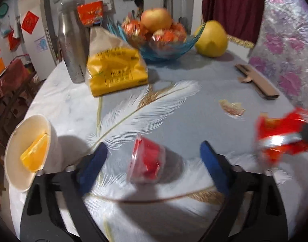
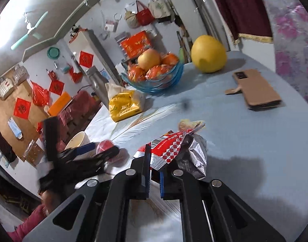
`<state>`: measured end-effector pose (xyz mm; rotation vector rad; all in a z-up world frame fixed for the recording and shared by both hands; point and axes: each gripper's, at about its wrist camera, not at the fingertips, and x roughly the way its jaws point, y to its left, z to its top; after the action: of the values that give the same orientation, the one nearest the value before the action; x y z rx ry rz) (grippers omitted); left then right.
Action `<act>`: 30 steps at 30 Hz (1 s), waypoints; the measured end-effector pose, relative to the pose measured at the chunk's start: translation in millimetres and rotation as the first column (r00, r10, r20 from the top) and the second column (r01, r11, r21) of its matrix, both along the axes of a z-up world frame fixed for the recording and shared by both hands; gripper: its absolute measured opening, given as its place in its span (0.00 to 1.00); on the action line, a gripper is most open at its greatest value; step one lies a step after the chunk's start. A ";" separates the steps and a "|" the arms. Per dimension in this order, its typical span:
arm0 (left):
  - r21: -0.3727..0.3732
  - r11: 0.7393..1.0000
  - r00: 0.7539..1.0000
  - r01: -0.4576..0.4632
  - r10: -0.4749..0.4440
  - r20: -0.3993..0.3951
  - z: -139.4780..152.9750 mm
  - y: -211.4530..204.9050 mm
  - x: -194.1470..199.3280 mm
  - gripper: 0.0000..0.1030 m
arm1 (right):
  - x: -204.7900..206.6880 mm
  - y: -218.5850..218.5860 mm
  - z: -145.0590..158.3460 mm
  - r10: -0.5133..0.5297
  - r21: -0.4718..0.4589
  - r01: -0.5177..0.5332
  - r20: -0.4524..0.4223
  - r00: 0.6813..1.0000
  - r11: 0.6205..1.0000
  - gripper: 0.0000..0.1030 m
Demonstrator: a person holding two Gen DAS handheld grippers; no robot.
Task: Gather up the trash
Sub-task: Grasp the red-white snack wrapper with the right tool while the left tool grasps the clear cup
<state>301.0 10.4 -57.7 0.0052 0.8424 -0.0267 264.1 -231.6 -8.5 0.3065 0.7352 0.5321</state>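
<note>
Right wrist: right tool (image 2: 154,173) grips red wrapper (image 2: 168,151).

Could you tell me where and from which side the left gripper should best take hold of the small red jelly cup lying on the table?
Probably across its tapered red body, just behind the flared clear rim. The jelly cup lies tipped on its side between the open left gripper fingers, so coming straight forward and low over the table should suit.

Red-and-white checkered wrapper (image 2: 170,151), silver inside; yellow pomelo (image 2: 208,54).
</note>
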 end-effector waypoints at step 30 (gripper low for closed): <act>-0.020 0.880 0.869 0.474 -0.464 0.171 39.1 -240.7 -231.4 0.33 | -294.3 -224.9 31.5 -0.330 0.045 0.327 0.178 0.927 0.944 0.07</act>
<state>69.5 -230.2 -18.6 0.1542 0.6599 -0.5078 -30.1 -456.5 23.0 0.3806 0.4867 0.2425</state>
